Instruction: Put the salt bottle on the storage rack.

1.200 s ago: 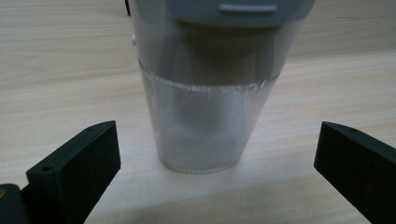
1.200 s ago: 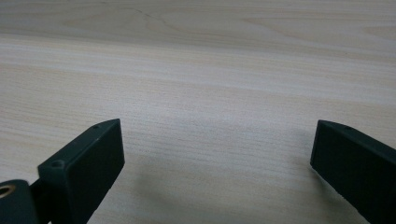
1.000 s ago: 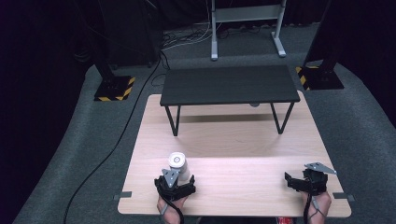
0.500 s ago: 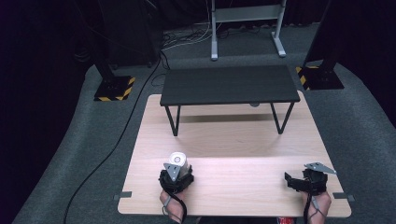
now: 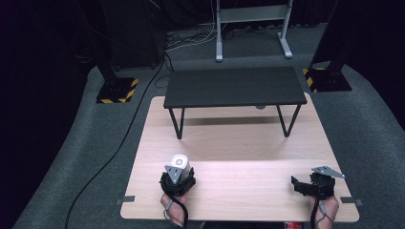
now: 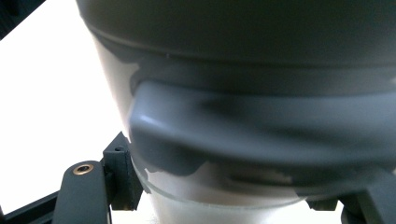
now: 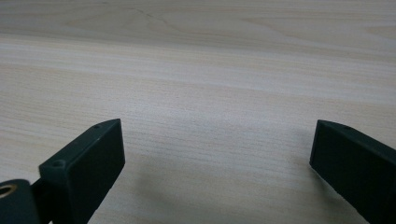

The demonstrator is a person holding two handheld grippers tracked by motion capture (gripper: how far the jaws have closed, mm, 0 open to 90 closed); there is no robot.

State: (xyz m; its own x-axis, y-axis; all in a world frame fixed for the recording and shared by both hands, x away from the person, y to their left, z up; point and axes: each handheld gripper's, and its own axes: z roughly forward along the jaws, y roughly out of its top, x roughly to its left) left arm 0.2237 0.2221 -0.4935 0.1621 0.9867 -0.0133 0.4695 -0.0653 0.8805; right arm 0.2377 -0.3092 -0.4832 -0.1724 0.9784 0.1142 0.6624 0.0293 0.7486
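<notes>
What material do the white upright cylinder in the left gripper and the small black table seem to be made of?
White upright cylinder: probably plastic, a pale translucent wall with a grey matte band, as the left gripper view shows; the left gripper is closed on it. Small black table: a matte dark top, perhaps painted wood or laminate, on thin legs that look like metal rod.

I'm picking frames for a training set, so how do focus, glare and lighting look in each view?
High view: sharp enough, the wooden table evenly lit, its surroundings dark. Left gripper view: the white cup sits too close to focus, blurred, and the table behind is blown out to white. Right gripper view: wood grain crisp in front, softer far off, soft shadows beside the dark fingers.
</notes>
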